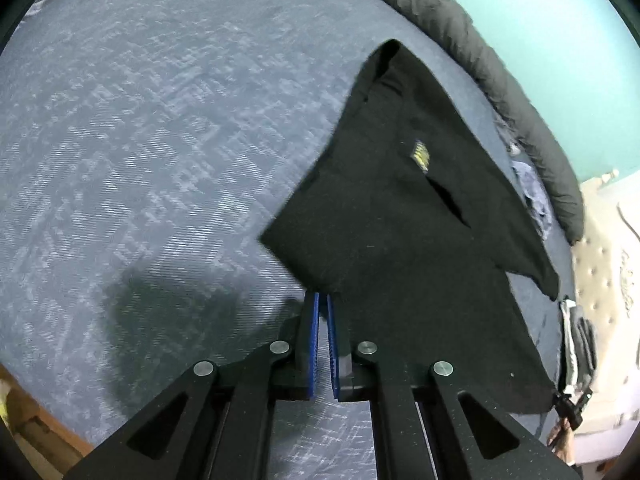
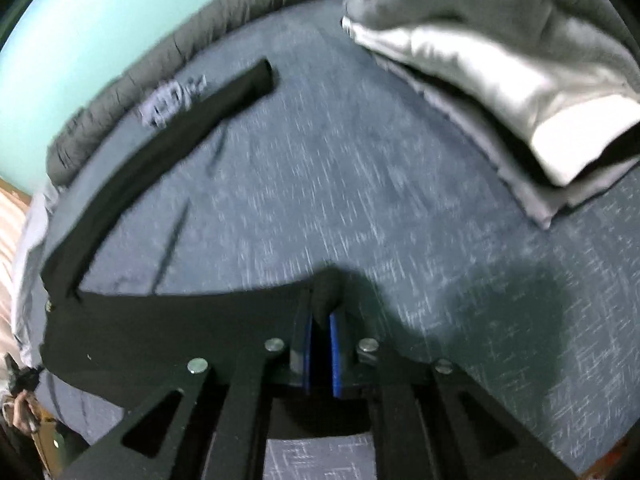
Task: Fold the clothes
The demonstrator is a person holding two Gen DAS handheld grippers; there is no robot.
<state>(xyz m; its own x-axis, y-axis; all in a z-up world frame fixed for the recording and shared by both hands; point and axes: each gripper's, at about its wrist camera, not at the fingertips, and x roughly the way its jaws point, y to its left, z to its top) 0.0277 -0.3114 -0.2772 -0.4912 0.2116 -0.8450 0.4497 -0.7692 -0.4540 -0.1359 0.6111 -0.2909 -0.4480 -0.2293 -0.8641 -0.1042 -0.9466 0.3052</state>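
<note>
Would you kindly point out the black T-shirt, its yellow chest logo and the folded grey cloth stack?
black T-shirt (image 1: 392,240), left wrist view, middle of its body.
yellow chest logo (image 1: 420,156), left wrist view, its centre.
folded grey cloth stack (image 2: 500,80), right wrist view, its pale top layer.

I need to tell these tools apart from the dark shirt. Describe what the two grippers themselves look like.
Both look alike. The left gripper and right gripper each have two narrow black fingers lined with ribbed blue pads. Behind the fingers, angular matte black linkage bars fan out with triangular cut-outs, joined by round silver pins. No cables or markings show on either one.
</note>
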